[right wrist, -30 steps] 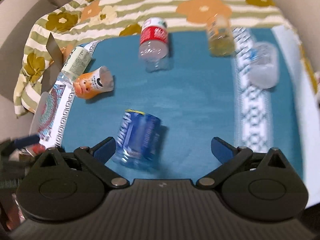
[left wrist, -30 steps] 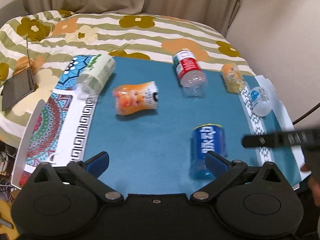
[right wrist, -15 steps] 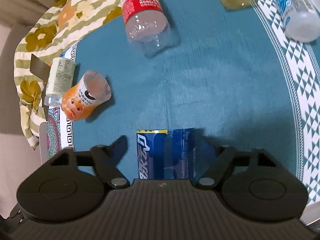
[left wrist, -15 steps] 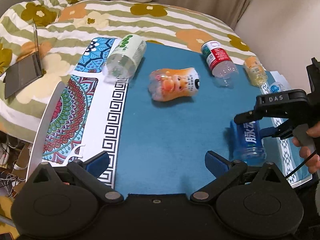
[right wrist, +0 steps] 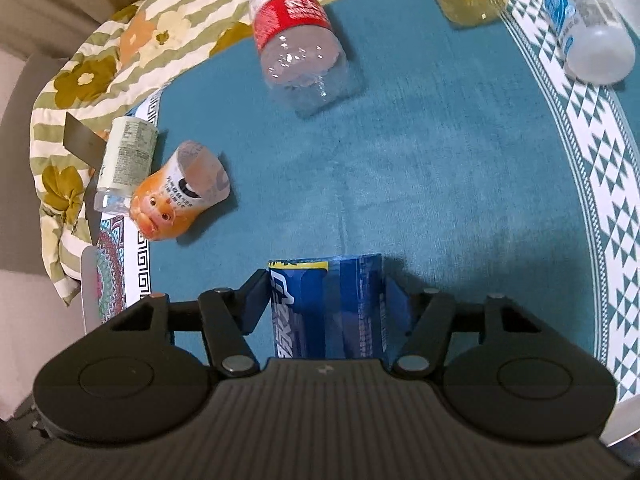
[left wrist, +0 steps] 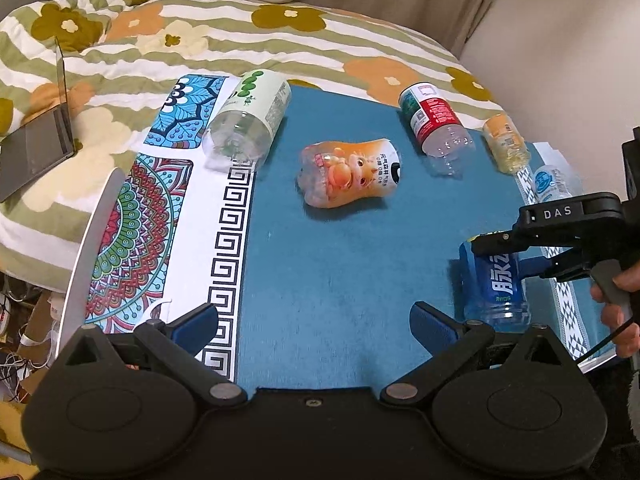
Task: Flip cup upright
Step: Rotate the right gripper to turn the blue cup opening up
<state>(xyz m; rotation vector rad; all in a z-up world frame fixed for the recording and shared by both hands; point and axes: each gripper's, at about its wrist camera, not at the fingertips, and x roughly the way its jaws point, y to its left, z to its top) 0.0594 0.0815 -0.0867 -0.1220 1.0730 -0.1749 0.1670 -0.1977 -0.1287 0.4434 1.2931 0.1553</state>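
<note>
Partly hidden, the blue cup (right wrist: 326, 304) sits clamped in the right hand-held gripper (right wrist: 326, 308); left hand-held gripper (left wrist: 316, 320) gapes.

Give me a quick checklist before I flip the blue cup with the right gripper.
1. Blue cup between the right gripper fingers: ok, one finger on each side.
2. Firm grip: cannot tell; the pads sit at the cup's walls, but contact is unclear.
3. Cup upright: not ok, it lies on its side on the teal mat.
4. Room beside the cup: ok, the orange cup and red-label bottle lie well apart.
5. Left gripper out of the way: ok, open, holding nothing, off to the side.
</note>
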